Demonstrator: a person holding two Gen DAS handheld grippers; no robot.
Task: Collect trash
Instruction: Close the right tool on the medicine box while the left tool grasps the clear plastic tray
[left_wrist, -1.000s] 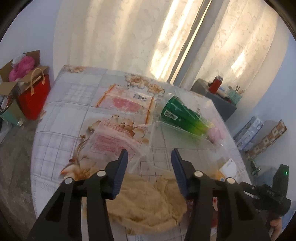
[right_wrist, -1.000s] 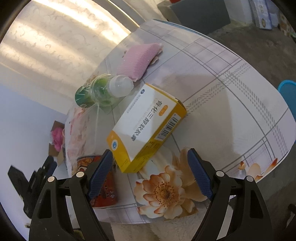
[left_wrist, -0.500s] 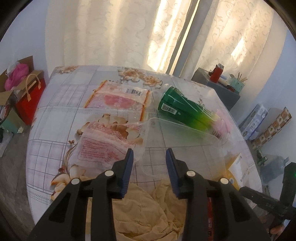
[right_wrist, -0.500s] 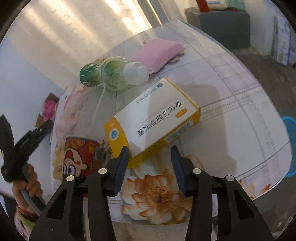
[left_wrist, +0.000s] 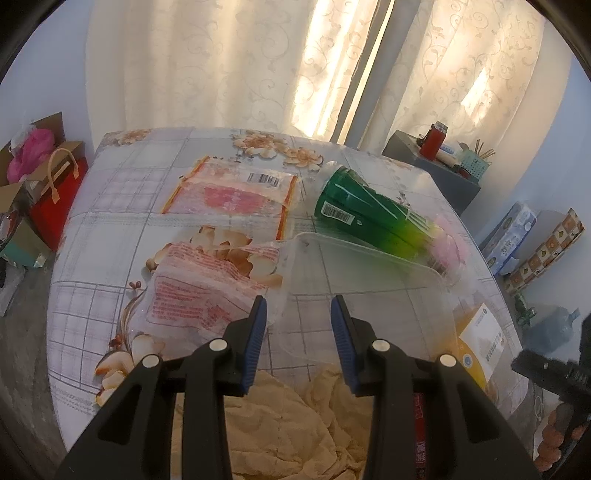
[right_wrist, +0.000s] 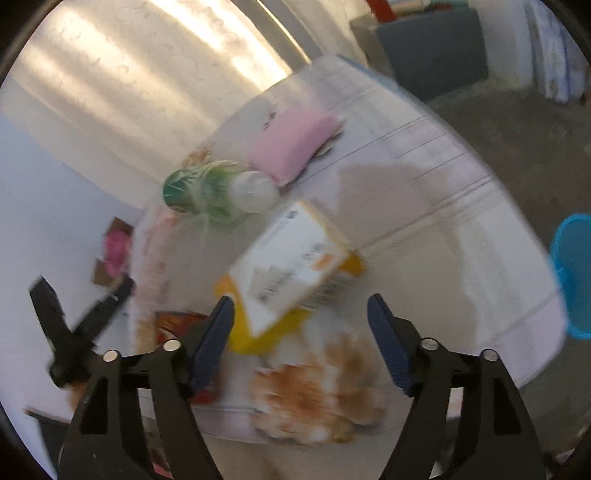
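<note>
My left gripper (left_wrist: 297, 314) is open and empty above the near edge of a clear plastic tray (left_wrist: 365, 291), over a crumpled tan cloth (left_wrist: 280, 432). Two pink wrappers (left_wrist: 207, 291) (left_wrist: 236, 192) lie left of the tray, and a green bottle (left_wrist: 373, 218) lies behind it. My right gripper (right_wrist: 301, 325) is open wide and empty, just short of a yellow-and-white box (right_wrist: 291, 269). That box also shows in the left wrist view (left_wrist: 480, 343). The right wrist view is blurred. The bottle (right_wrist: 218, 192) and a pink sponge (right_wrist: 291, 144) lie beyond the box.
A red can (right_wrist: 173, 325) lies left of the box. A floral cloth covers the table (left_wrist: 110, 229). A red bag (left_wrist: 55, 192) and boxes stand on the floor at left, a blue bin (right_wrist: 572, 273) at right. A grey cabinet (left_wrist: 432, 170) stands behind the table.
My left gripper closed partway and pulled back slightly over the cloth. My right gripper narrowed, then opened wide again and swung, blurring its view.
</note>
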